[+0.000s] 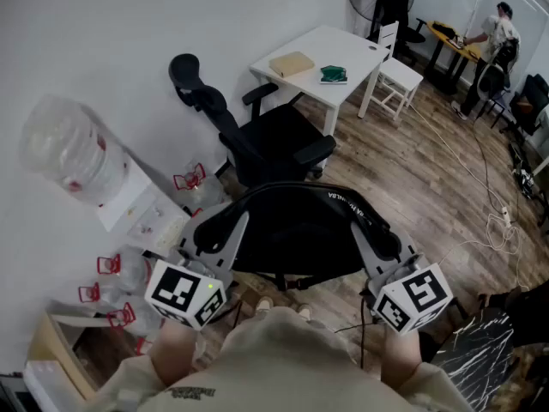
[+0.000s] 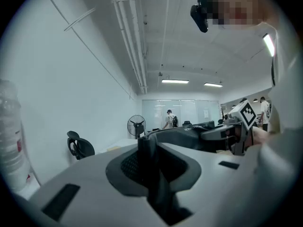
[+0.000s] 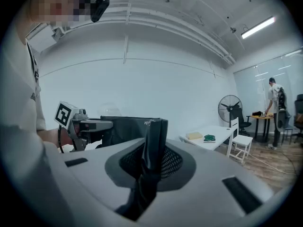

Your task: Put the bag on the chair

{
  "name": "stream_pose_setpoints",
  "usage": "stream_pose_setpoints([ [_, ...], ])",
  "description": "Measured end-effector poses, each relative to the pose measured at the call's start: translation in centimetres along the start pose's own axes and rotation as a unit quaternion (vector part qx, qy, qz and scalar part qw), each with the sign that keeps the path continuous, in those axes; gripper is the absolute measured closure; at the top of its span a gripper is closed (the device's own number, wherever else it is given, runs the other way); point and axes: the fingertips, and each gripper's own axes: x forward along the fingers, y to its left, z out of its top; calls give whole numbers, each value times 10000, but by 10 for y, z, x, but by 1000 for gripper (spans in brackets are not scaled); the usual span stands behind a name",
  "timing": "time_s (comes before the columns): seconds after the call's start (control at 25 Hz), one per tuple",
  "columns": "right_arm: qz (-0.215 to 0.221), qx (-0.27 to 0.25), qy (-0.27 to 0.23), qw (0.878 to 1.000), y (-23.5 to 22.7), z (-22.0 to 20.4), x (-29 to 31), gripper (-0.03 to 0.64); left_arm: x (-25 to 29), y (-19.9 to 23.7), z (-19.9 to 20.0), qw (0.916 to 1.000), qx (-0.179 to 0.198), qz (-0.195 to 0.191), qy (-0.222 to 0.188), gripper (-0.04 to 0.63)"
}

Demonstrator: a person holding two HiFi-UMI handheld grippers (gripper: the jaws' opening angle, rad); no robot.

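Observation:
I hold a black bag [image 1: 298,230] up in the air, stretched between both grippers. My left gripper [image 1: 213,228] is shut on the bag's left edge, and black fabric [image 2: 152,167] is pinched between its jaws in the left gripper view. My right gripper [image 1: 379,237] is shut on the right edge, with a fold of the bag [image 3: 152,148] squeezed in its jaws. A black office chair [image 1: 273,140] with a headrest stands just beyond the bag, its seat facing me. The bag hangs apart from the chair, nearer to me.
A white table [image 1: 343,43] with a tan box and a green item stands behind the chair, with a white chair [image 1: 396,80] beside it. A water dispenser bottle [image 1: 64,157] and empty jugs [image 1: 111,273] line the left wall. Cables [image 1: 502,221] lie on the wooden floor at the right.

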Motion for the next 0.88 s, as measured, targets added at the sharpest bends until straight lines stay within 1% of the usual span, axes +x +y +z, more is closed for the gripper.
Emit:
stream_pose_setpoints([
  [0.2, 49, 73, 51, 9999, -11, -5, -13, 566, 5, -16, -1, 10000, 32, 41, 56, 520],
  [0.52, 37, -49, -56, 10000, -25, -3, -28, 566, 12, -36, 1, 9999, 98, 116, 8, 520],
  [0.6, 33, -59, -107, 9999, -29, -2, -31, 565, 14, -41, 3, 9998, 161, 129, -31, 520],
  [0.72, -23, -36, -176, 9998, -38, -3, -40, 563, 19, -51, 7, 9993, 359, 85, -102, 520],
  [0.8, -103, -73, -261, 9996, -45, -1, -46, 561, 24, -58, 9, 9987, 467, 60, -179, 520],
  [0.88, -233, -179, -401, 9988, -52, 4, -50, 560, 29, -62, 13, 9984, 486, 76, -276, 520],
])
